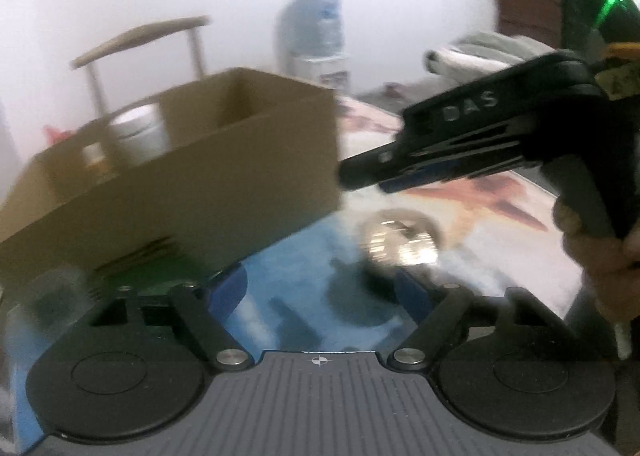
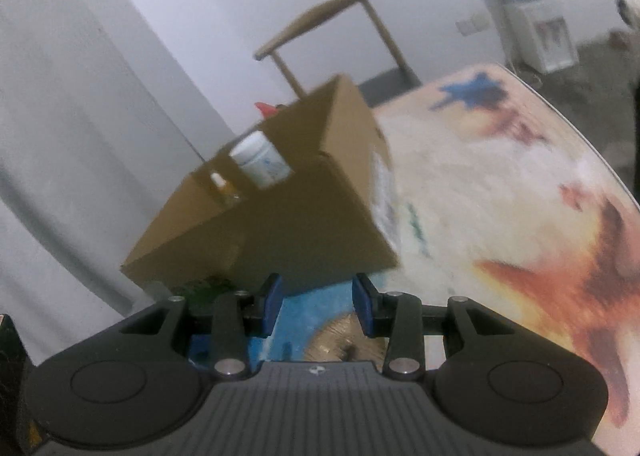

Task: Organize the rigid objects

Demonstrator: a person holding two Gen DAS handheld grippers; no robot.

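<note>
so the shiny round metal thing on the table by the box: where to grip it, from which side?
Probably by its rim, from above. The metal piece looks low and round, lying flat on the table just off the cardboard box corner, so a side approach offers little to pinch. Span its width with open jaws; the left gripper is open and nearest. Blur hides its exact shape.

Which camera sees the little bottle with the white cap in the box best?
The right wrist view: the little bottle shows inside the cardboard box, white cap and yellowish body. In the left wrist view it is only a blur.
</note>
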